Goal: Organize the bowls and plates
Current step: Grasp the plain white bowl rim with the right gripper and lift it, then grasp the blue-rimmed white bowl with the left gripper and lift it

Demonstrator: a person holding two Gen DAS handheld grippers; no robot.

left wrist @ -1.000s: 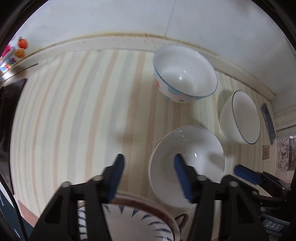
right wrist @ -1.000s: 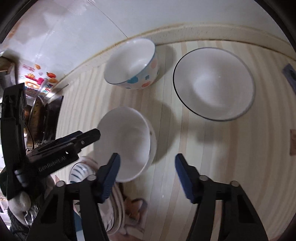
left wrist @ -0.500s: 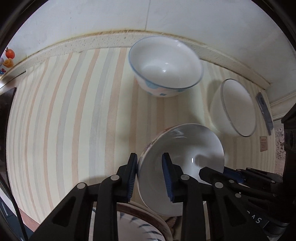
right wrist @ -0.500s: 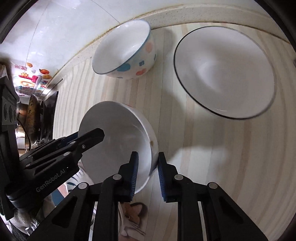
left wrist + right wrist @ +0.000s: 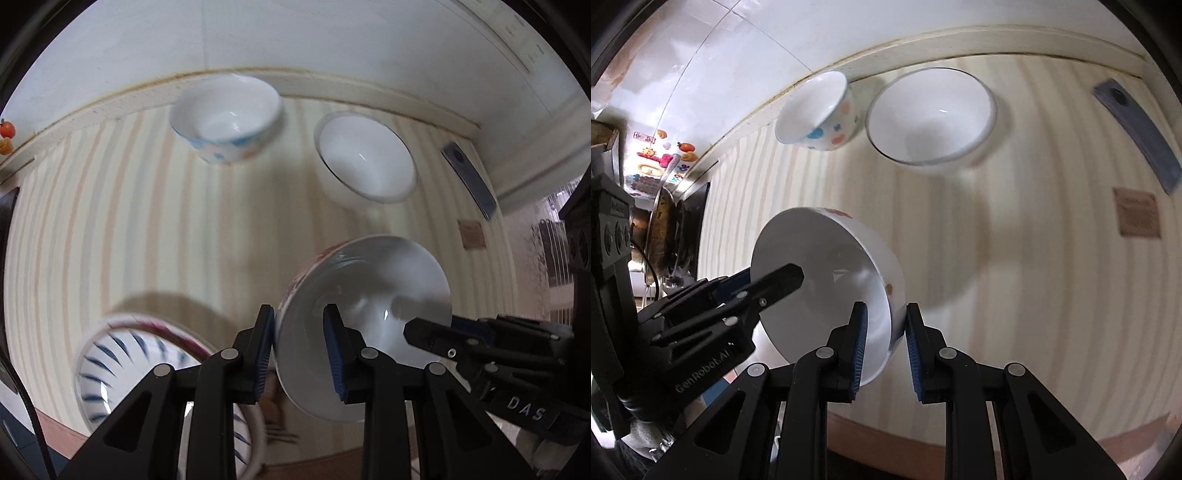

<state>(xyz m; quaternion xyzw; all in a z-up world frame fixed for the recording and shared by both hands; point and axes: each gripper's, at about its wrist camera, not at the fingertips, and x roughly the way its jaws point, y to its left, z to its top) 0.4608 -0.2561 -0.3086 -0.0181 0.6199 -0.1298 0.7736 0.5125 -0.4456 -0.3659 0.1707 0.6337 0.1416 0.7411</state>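
Both your claws pinch one glossy white bowl (image 5: pixel 365 295): left claw (image 5: pixel 300 349) on its near rim, right claw (image 5: pixel 884 345) on the opposite rim. The bowl is round, smooth ceramic with red marks outside. It's now lifted clear of the striped bench (image 5: pixel 110 221) and tilted; half a second ago it sat lower, over the blue-rayed plate (image 5: pixel 122 354). Beyond the held bowl stand a spotted bowl (image 5: pixel 816 110) and a thin-rimmed wide bowl (image 5: pixel 931 118), just beside each other.
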